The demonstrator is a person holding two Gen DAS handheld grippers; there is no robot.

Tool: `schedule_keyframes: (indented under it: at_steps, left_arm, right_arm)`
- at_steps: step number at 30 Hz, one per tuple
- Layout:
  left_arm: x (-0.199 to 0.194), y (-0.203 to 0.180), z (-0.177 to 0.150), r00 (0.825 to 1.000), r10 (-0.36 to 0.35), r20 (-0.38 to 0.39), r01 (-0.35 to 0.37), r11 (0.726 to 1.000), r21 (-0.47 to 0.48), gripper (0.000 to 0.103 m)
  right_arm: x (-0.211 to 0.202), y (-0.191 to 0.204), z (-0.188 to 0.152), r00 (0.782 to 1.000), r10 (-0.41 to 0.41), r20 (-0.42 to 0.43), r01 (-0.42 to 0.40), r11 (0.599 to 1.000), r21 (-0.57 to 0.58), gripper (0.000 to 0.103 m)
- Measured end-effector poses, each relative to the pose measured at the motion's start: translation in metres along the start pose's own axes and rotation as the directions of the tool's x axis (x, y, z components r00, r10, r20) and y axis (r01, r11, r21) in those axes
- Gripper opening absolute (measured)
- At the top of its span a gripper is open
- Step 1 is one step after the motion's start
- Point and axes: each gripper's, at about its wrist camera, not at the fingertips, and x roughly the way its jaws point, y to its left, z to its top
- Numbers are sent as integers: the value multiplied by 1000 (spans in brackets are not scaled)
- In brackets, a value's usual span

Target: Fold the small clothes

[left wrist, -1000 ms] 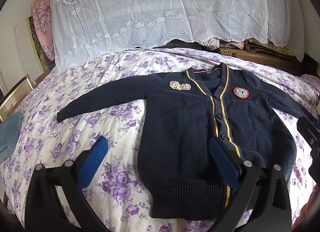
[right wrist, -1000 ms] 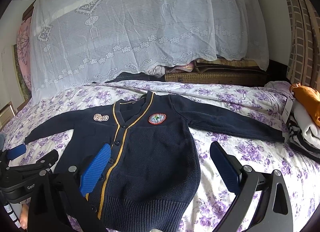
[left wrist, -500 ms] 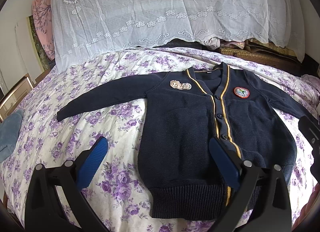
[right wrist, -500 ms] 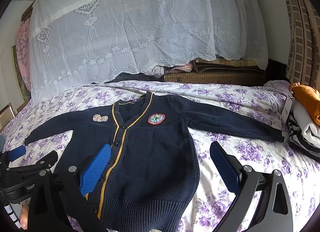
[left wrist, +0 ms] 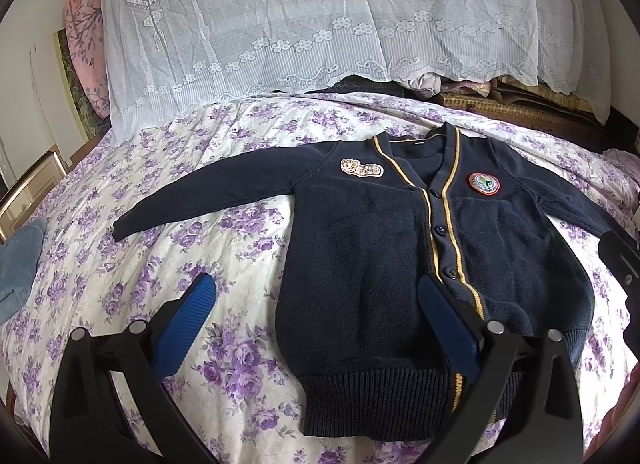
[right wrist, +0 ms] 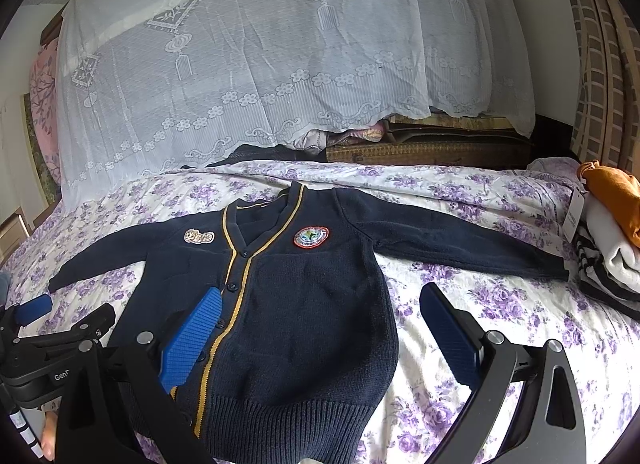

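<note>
Navy cardigan (left wrist: 360, 264) under both spread tools

Both of your grippers are spread wide and holding nothing.

Your left gripper (left wrist: 316, 316) fills the bottom of its own view, black arms rising from the lower corners, blue pads (left wrist: 186, 328) angled outward with a broad gap between them. It also shows at the lower left of the right view (right wrist: 36, 310). Your right gripper (right wrist: 320, 328) sits the same way at the bottom of its view, blue pads (right wrist: 192, 340) far apart; its black body edges into the right side of the left view.
</note>
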Motion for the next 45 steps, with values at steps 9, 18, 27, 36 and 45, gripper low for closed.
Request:
schedule_keyframes:
  at_steps: [9, 18, 27, 36, 45]
  left_arm:
    - [0, 0, 0, 1000, 1, 0, -1, 1000, 0, 99]
    - [0, 0, 1, 1000, 1, -1, -1, 1000, -1, 99]
    - [0, 0, 1, 1000, 2, -2, -2, 1000, -1, 99]
    - [6, 5, -6, 1000, 13, -15, -13, 1000, -3, 99]
    - [23, 2, -6, 998, 3, -61, -2, 1000, 13, 99]
  right_arm:
    - [1, -3, 0, 1000, -1, -4, 1, 1000, 7, 100]
    - [1, -3, 0, 1000, -1, -5, 1, 1000, 7, 100]
    - [4, -5, -2, 1000, -8, -13, 8, 1000, 13, 100]
    - [16, -17, -3, 999, -12, -48, 15, 998, 65, 100]
    - [38, -58, -3, 991, 120, -52, -107, 973, 204, 100]
